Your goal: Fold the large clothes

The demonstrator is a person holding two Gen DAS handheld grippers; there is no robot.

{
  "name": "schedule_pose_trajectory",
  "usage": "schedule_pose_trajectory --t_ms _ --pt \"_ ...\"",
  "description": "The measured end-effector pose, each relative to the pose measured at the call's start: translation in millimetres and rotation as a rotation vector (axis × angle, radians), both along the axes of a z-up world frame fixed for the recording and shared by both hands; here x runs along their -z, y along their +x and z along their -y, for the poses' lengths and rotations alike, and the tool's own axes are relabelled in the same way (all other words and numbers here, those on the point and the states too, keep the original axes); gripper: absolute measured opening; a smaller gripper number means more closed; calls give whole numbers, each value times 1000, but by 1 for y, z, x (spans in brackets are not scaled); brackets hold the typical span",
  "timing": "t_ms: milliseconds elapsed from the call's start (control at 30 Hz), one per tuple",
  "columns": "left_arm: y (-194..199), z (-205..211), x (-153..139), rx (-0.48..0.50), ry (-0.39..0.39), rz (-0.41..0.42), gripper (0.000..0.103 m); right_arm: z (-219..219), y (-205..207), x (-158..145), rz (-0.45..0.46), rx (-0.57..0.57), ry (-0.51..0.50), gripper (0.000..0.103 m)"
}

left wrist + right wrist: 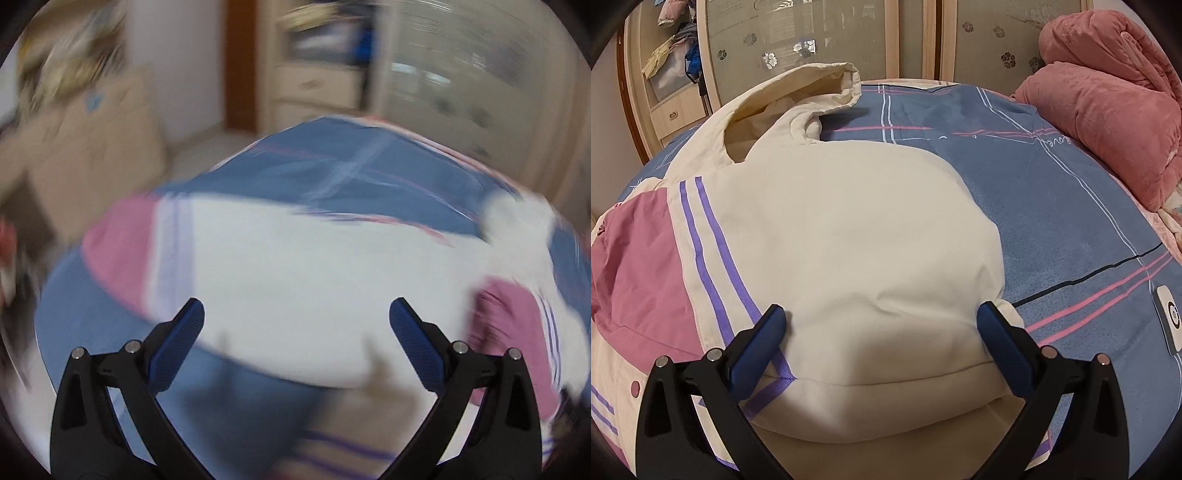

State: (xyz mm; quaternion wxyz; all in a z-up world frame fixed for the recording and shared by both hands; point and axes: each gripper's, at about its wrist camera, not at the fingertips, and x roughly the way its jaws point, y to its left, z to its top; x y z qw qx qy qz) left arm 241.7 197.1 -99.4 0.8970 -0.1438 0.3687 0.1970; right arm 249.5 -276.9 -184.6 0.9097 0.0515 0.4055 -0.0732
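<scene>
A home bedroom: bed (1071, 206), pink quilt (1108, 103), wardrobe doors (820, 37).

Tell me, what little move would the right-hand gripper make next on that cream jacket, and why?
Probably close the right gripper on the jacket. Its jaws stand open astride the cream edge nearest it, gripping nothing, and the jacket lies spread on the blue bedsheet, not yet folded.

Jacket (849, 229): matt cream cloth, smooth weave, with a pink cloth panel (639, 266) and purple woven tape stripes (713, 266). Bed sheet (1071, 206): matt blue cloth, faintly napped, printed with pink and white lines. Blanket (1108, 103): pink plush cloth, fuzzy surface. Right gripper (881, 325): black matt plastic arms, blue textured fingers (757, 350), bright metal pins. Wardrobe doors (827, 33): pale wood frames, frosted patterned panels.
</scene>
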Motion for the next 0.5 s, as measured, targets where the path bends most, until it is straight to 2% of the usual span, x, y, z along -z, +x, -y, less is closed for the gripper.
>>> schedule_pose_trajectory --t_ms 67,233,267,367,467,500 --pt "-17 -61 12 -66 -131 10 101 -1 1 1 -3 -1 -7 102" --pt "-30 -145 39 -210 -224 -1 101 0 1 2 1 -2 -7 102" --pt "-27 -164 48 -247 -283 3 101 1 1 2 4 -3 -1 102" --pt "-19 -199 71 -322 -427 37 101 2 0 3 7 -5 7 102" --pt "-8 -216 80 -365 -470 66 101 2 0 2 7 -6 5 102" --pt "-5 -218 80 -379 -477 86 92 2 0 3 7 -6 6 102"
